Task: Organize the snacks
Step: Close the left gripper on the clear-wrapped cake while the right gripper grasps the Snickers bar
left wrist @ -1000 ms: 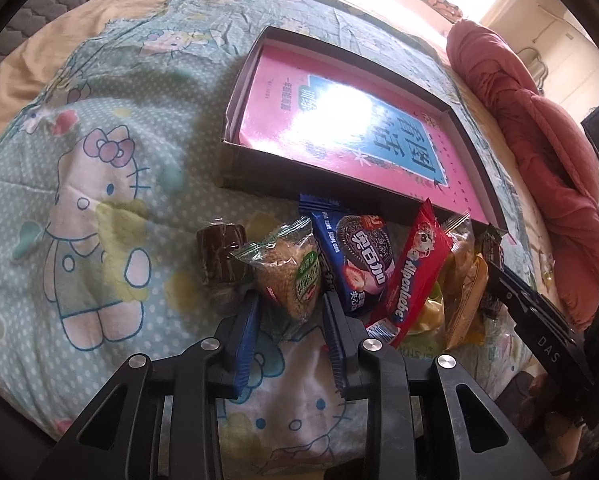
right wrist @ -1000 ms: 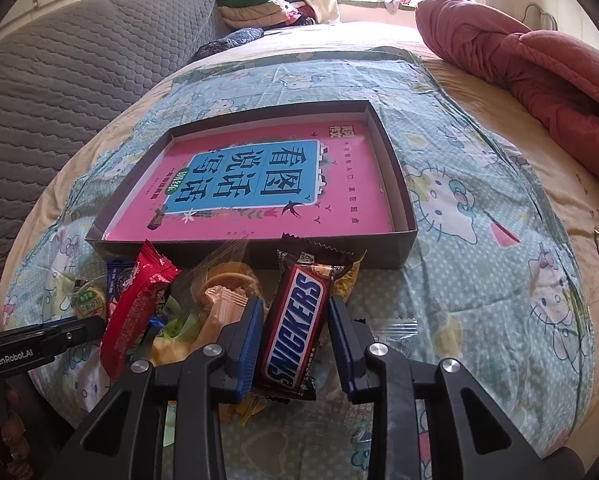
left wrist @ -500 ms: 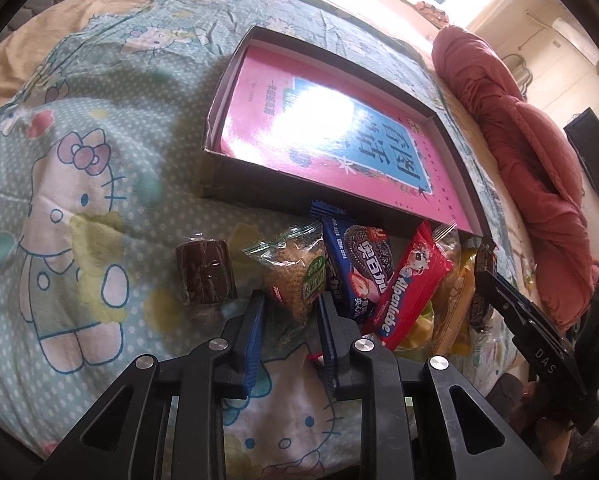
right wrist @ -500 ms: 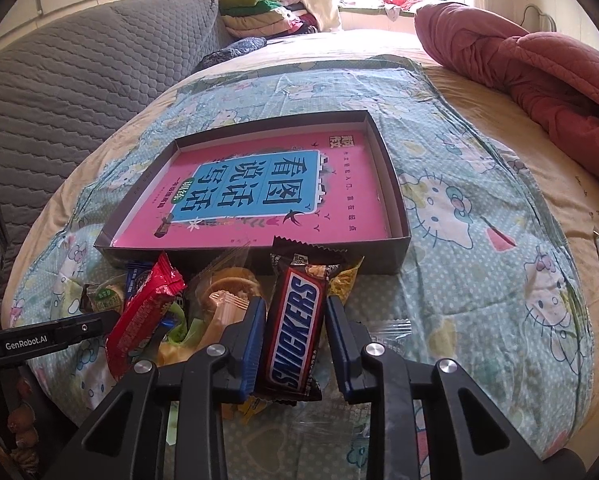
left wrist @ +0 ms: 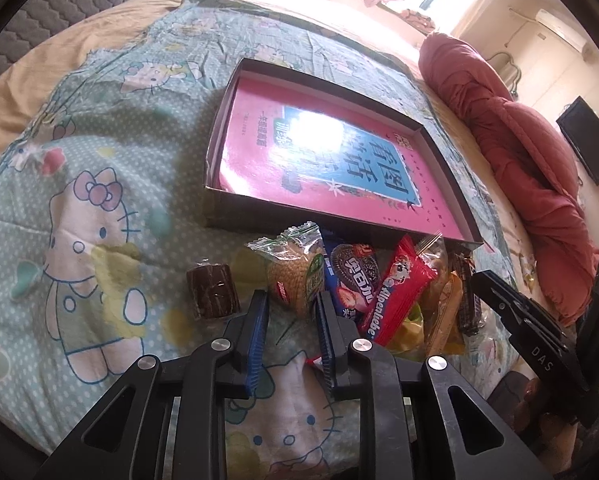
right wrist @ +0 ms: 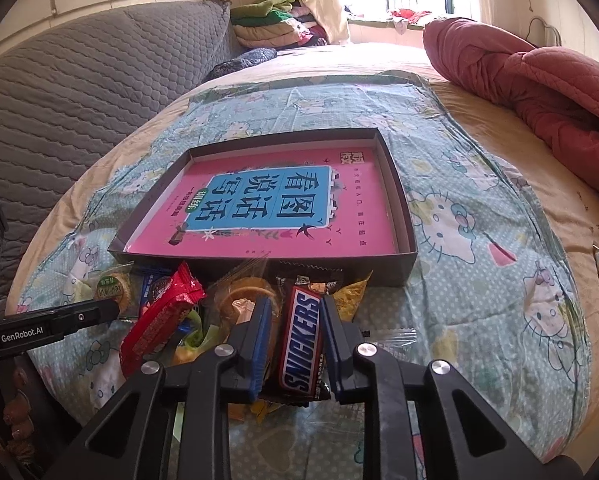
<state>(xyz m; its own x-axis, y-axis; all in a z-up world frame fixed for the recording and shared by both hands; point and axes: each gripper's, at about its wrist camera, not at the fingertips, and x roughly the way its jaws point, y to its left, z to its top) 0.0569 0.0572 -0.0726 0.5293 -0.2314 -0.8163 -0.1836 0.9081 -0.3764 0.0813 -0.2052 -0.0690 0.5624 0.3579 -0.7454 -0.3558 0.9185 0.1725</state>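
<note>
The right tongs (right wrist: 291, 320) are clamped on a brown bar lettered SNICKERS (right wrist: 301, 344), lying in the snack heap on the bed just near of the shallow box (right wrist: 403, 268) with its pink Chinese-titled lining. The left tongs (left wrist: 291, 304) stand apart, straddling the near end of a clear-wrapped biscuit pack (left wrist: 295, 276), beside a blue cookie pack (left wrist: 351, 276) and a red Alpenliebe packet (left wrist: 395, 292). Only the left view shows the round brown cake (left wrist: 213, 290) lying left of the heap; only the right shows "GenRobot.AI" on the other tool.
</note>
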